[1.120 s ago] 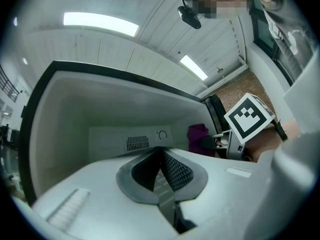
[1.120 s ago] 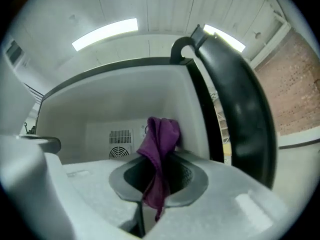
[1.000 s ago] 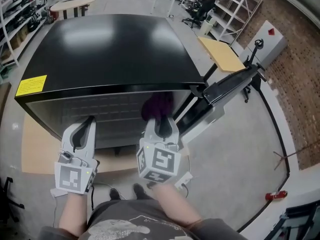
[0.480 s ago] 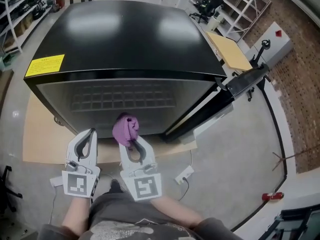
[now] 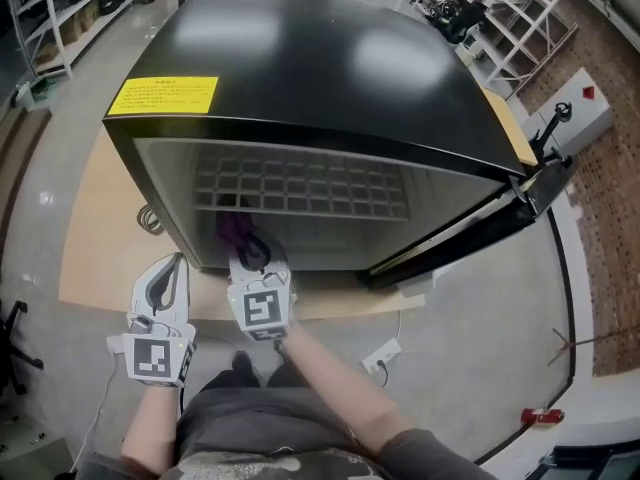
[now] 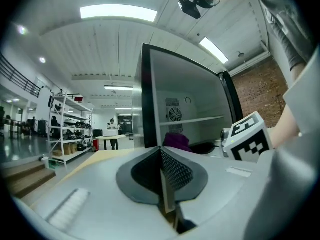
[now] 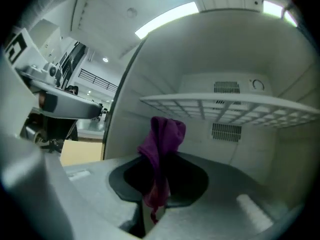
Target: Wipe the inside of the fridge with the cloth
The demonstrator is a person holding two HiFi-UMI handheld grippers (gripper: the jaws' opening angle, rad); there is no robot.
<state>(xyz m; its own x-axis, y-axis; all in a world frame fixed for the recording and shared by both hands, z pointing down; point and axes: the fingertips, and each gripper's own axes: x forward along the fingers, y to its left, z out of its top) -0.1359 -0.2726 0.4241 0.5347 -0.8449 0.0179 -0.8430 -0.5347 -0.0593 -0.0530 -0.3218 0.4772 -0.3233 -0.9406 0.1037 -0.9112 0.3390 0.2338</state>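
Note:
The black fridge (image 5: 300,58) stands with its front open, and a white wire shelf (image 5: 300,183) shows inside. My right gripper (image 5: 250,253) is shut on the purple cloth (image 5: 235,230) and reaches into the lower left of the opening. In the right gripper view the purple cloth (image 7: 162,144) stands bunched up from the right gripper (image 7: 156,186), below the wire shelf (image 7: 240,106) and facing the vented back wall (image 7: 227,131). My left gripper (image 5: 177,261) hangs outside, to the left of the fridge front. The left gripper (image 6: 161,151) is shut with nothing in it.
The fridge door (image 5: 480,228) swings open to the right. A wooden board (image 5: 95,258) lies under the fridge. A white power strip (image 5: 385,351) lies on the floor near my legs. Metal racks (image 5: 500,8) stand behind the fridge.
My right gripper has carried the cloth forward from in front of the fridge into the lower part of the opening. The left gripper has stayed low at the left.

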